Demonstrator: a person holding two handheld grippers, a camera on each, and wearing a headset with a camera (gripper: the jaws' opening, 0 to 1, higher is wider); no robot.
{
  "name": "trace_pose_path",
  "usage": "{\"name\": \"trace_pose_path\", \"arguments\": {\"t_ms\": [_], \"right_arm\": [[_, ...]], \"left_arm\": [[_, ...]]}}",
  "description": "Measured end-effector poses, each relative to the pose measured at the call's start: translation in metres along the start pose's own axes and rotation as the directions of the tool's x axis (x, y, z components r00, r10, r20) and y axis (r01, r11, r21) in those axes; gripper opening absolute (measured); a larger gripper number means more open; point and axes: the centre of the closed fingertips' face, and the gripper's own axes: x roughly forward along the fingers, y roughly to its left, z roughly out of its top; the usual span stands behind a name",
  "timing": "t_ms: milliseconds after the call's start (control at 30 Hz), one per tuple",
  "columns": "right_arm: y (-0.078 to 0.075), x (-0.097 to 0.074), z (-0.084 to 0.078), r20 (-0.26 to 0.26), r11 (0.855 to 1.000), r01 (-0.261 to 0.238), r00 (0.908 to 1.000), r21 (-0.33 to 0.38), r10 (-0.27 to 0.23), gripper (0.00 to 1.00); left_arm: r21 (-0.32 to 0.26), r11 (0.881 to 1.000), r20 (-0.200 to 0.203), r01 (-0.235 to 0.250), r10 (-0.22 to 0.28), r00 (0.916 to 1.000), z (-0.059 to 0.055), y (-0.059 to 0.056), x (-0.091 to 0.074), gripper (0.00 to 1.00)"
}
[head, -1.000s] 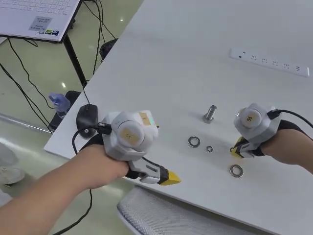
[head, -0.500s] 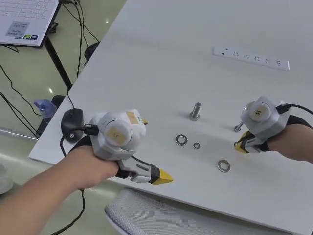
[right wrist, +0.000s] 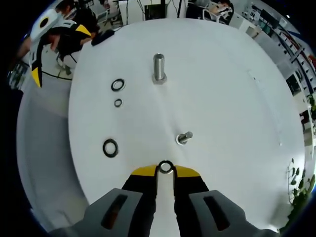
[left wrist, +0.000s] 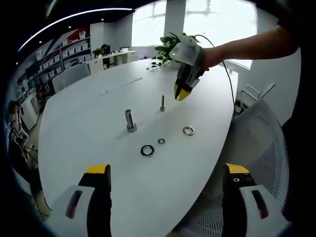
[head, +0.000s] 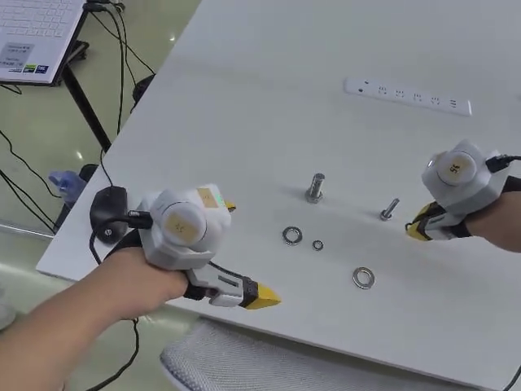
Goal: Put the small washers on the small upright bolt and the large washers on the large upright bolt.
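Observation:
On the white table (head: 244, 122) the large bolt (head: 315, 187) stands upright, with the small bolt (head: 389, 209) to its right. A large washer (head: 292, 235), a small washer (head: 317, 245) and another large washer (head: 363, 278) lie flat in front of them. My right gripper (head: 419, 232) hovers just right of the small bolt (right wrist: 184, 138). It is shut (right wrist: 165, 170) on a small washer (right wrist: 165, 168) pinched at its tips. My left gripper (head: 260, 297) is at the table's near edge, open (left wrist: 166, 173) with nothing between its jaws, facing the large bolt (left wrist: 130, 120) and the loose washers (left wrist: 147, 150).
A white power strip (head: 407, 95) lies at the back of the table. A grey mesh chair (head: 244, 366) sits under the near edge. A black mouse (head: 106, 213) rests at the left corner. A laptop (head: 32, 37) stands on a side stand, with cables on the floor.
My right gripper has moved right, off the small bolt, which now stands uncovered. The head camera has shifted. The left gripper has barely moved.

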Motion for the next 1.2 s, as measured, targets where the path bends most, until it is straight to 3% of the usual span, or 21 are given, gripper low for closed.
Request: {"name": "trace_pose_path", "arguments": {"t_ms": [567,1200], "right_arm": [[-0.026,-0.012,0.031,0.018,0.998,0.047,0.9988,-0.051,-0.046,0.12],[-0.025,0.005,0.037,-0.008,0.997,0.024,0.9997,-0.070,-0.024,0.12]], "left_arm": [[0.007,1.000,-0.027,0.002,-0.002,0.9996,-0.008,-0.003,-0.004,0.91],[0.002,1.000,-0.018,-0.005,0.005,0.9998,-0.008,0.001,-0.006,0.91]]}}
